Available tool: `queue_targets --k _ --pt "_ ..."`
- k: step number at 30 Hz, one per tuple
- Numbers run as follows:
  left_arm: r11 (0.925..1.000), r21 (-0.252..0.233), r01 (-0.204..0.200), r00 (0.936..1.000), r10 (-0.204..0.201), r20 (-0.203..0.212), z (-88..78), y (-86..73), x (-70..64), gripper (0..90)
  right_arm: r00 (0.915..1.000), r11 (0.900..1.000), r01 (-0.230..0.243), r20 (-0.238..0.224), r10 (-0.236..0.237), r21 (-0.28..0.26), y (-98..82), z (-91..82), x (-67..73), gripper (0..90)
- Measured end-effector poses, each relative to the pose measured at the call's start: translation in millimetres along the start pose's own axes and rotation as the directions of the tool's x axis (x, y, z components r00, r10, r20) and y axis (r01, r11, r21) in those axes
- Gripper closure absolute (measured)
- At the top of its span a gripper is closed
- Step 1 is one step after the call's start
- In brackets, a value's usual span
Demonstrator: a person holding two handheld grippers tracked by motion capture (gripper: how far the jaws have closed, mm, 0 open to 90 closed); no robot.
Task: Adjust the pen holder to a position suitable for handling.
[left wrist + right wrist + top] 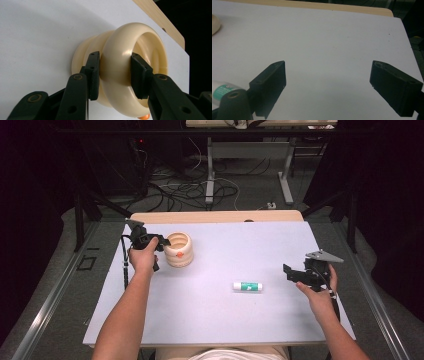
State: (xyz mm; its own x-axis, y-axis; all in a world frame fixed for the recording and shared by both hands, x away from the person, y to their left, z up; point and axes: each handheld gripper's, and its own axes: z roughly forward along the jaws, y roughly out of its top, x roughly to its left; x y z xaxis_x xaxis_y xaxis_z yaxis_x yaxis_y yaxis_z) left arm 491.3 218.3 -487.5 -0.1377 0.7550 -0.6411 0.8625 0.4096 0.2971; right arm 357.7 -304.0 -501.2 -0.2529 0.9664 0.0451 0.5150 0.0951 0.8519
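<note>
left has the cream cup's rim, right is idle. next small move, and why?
Probably bring the right gripper left to the tube: its jaws are open and empty, the tube lies loose just beside them, and the left gripper already clamps the cup wall.

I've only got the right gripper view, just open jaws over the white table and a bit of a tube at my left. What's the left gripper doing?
Observer: The left gripper is clamped on the rim of a cream ribbed cup, one jaw inside, one outside.
Operator: Is the cup upright?
Observer: Yes, it stands on the table, mouth up.
Operator: And the tube?
Observer: The white and green tube lies flat, between both grippers.
</note>
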Motion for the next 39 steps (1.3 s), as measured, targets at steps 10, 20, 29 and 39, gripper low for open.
queue_targets --k 10,20,29,39 --pt "0.9986 0.05 -0.016 0.9999 0.016 0.006 -0.2 -1.9 -2.6 63.8 1.0 1.0 -0.002 0.001 0.002 0.001 -0.1 0.1 0.8 13.2" --pt "0.9916 0.101 -0.081 0.9962 0.077 0.039 4.6 -11.3 -15.5 63.8 1.0 1.0 -0.003 -0.001 0.003 0.0 -0.2 0.4 1.4 13.2" --pt "0.9719 0.169 -0.163 0.9855 0.153 0.073 11.5 -25.1 -32.0 63.9 1.0 1.0 -0.001 -0.008 0.001 0.001 -0.2 0.2 1.8 13.2" --pt "0.9509 0.213 -0.225 0.9721 0.204 0.117 13.0 -42.8 -46.7 64.0 1.0 1.0 0.004 -0.003 -0.004 -0.001 -0.4 0.6 3.2 13.2"
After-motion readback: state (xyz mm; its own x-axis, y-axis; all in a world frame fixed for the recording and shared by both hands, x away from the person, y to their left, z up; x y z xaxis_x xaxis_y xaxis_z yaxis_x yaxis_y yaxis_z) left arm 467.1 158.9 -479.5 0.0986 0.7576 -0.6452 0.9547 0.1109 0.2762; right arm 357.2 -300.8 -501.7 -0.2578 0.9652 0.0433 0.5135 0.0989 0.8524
